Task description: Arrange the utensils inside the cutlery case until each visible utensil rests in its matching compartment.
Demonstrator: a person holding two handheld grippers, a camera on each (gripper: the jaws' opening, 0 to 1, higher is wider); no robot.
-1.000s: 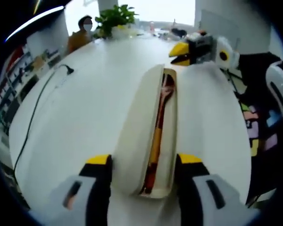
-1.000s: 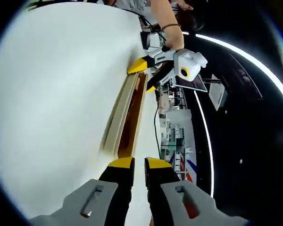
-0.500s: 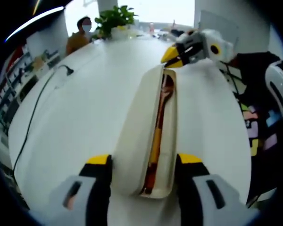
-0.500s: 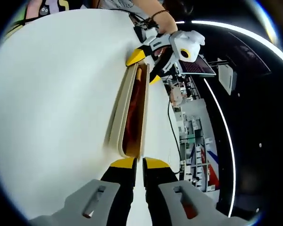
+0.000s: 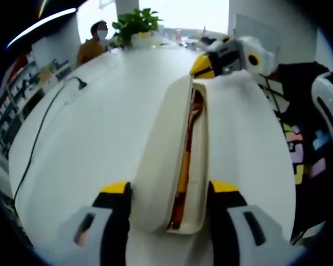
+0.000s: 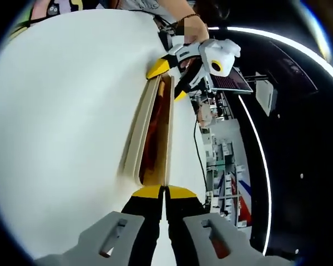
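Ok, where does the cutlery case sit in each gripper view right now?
Left gripper view: the cutlery case runs up the middle from between the left gripper's open jaws, toward the right gripper at its far end.
Right gripper view: the case rises from the right gripper's closed tips to the left gripper.
Shared landmark: the white table.

A broad white table [image 5: 100, 127] spreads across the left gripper view. A long cream cutlery case [image 5: 175, 160] lies on it at centre frame, part open. A black cable [image 5: 41, 133] trails along the left side, and a potted plant [image 5: 136, 25] stands at the top edge.
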